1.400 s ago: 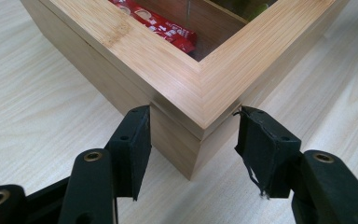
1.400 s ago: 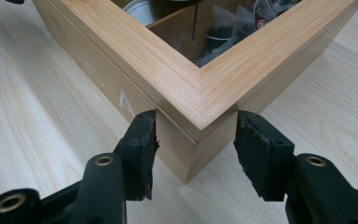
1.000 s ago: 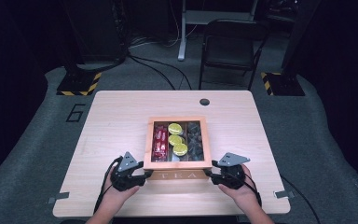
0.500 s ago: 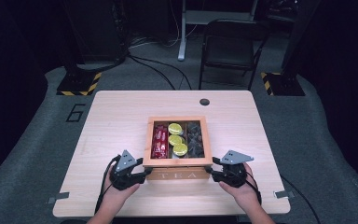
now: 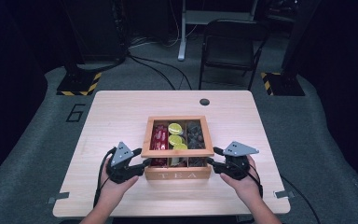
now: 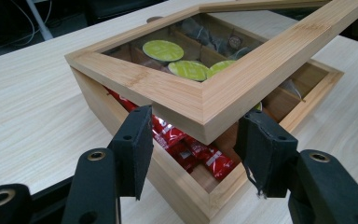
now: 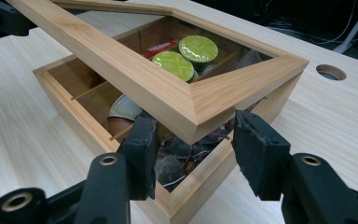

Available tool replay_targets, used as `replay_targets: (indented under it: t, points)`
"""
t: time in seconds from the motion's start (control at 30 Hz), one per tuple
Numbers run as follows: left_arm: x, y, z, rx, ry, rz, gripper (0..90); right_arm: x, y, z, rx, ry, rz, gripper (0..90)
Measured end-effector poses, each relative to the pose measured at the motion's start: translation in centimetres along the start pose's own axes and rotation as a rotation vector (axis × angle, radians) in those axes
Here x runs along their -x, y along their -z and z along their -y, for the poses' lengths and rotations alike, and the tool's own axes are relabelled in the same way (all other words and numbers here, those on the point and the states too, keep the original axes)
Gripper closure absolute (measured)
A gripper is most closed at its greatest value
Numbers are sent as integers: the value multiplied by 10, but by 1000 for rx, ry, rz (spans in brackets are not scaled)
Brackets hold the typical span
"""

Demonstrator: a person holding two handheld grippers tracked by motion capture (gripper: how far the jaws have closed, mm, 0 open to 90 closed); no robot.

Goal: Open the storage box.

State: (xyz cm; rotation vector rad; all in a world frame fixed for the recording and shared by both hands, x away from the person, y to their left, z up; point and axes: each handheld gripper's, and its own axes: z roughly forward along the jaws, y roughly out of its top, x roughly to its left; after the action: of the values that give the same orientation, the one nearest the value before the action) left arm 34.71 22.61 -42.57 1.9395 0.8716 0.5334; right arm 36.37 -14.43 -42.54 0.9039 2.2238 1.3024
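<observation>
Lifting the lid of the tea box with both tools, one at each front corner. Left tool has its jaws straddling the lid's front-left corner; they've just been opening a bit, and in the left gripper view the pads stand just off the wood, so I can't tell if they press or only prop it from below. Same for the right tool at the front-right corner: jaws just widened, corner between the pads, no clear clamp. Box sits mid-worktop toward my edge, the word TEA facing me. Progress: front edge of the lid is off the base and tilted up, rear edge apparently hinged; gap is wide enough to see red packets on the left, green-topped capsules in the middle, dark tea bags on the right. Left to do, I'd judge: swing the lid fully back. Risk is a corner slipping off the loose pads.
</observation>
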Motion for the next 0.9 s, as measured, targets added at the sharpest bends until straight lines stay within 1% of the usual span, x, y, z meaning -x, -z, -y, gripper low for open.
replay_targets:
  t: [0.03,0.07,0.17,0.2,0.27,0.3,0.33,0.37,0.43,0.5,0.53,0.57,0.6,0.63,0.67,0.73,0.8,0.87,0.9]
  points:
    - [-1,0,-2,2,4,1,465,0,0,-2,0,-3,2,507]
    - [-3,1,-5,8,17,6,465,1,0,-4,0,1,4,507]
    - [-4,3,-9,15,19,5,467,2,0,-9,0,0,13,506]
    - [-4,3,-14,23,33,4,470,3,1,-15,-1,1,15,506]
    - [-7,5,-20,25,21,-1,475,5,2,-20,4,-1,17,506]
    - [-7,5,-20,25,21,-1,478,6,2,-23,2,-1,15,506]
    - [-7,6,-23,20,23,2,480,7,3,-26,4,-7,14,507]
    - [-8,7,-27,24,9,-5,480,7,3,-26,4,-7,14,507]
    - [-11,8,-36,18,-1,-6,486,11,3,-35,11,1,17,508]
    - [-11,8,-39,19,-1,-7,489,11,3,-37,10,5,19,509]
    - [-12,9,-41,20,-5,-8,492,13,3,-42,13,12,26,512]
    - [-12,9,-43,22,-8,-14,492,13,3,-42,13,12,26,512]
    - [-13,9,-46,21,-12,-14,496,14,4,-46,12,25,25,516]
    - [-14,9,-50,25,-20,-22,498,15,3,-48,13,26,35,519]
    - [-14,9,-50,25,-20,-22,499,15,4,-50,11,25,36,522]
    - [-19,9,-58,32,-14,-18,506,17,3,-55,17,21,39,526]
    - [-23,9,-63,38,-15,-18,514,19,3,-62,18,27,50,528]
    - [-26,10,-68,44,-5,-17,523,21,2,-68,18,29,58,533]
    - [-28,9,-70,56,-4,-21,528,22,1,-71,20,37,64,533]
